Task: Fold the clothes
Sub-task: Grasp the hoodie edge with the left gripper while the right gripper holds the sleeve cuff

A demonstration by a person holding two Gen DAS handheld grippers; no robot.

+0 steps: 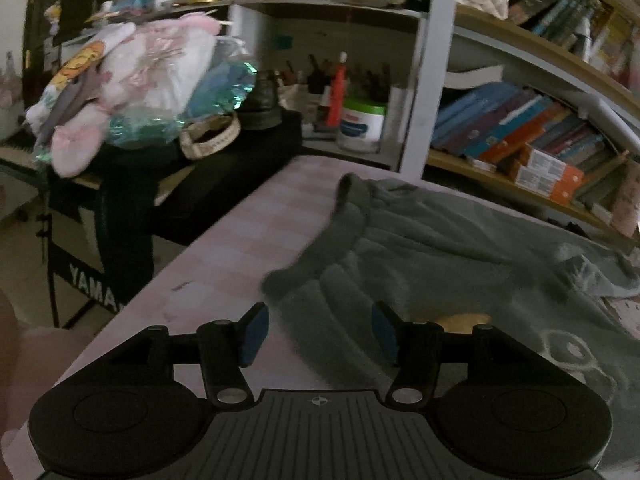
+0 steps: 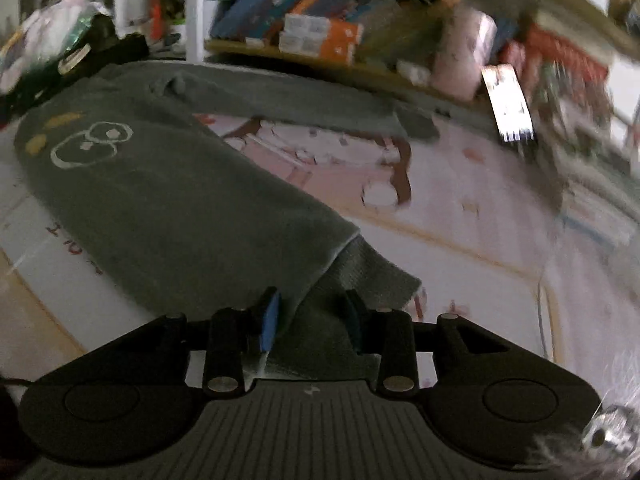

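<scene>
A grey sweatshirt (image 1: 440,248) with a white outline print and yellow marks lies spread on a pink patterned sheet (image 1: 248,232). One sleeve (image 1: 336,220) runs toward the far edge. My left gripper (image 1: 320,332) hovers over the garment's near left edge. Its blue pads (image 1: 256,332) stand wide apart with nothing pressed between them. In the right wrist view the same sweatshirt (image 2: 160,200) stretches away to the left. Its ribbed hem (image 2: 360,276) bunches up between the fingers of my right gripper (image 2: 312,320), which is shut on that cloth.
A bookshelf (image 1: 520,136) full of books lines the far side. A black keyboard stand (image 1: 100,240) piled with soft toys and bags (image 1: 132,80) sits to the left of the bed. A white-lidded jar (image 1: 362,124) and pens stand in a shelf niche. Bare sheet (image 2: 460,220) lies right of the garment.
</scene>
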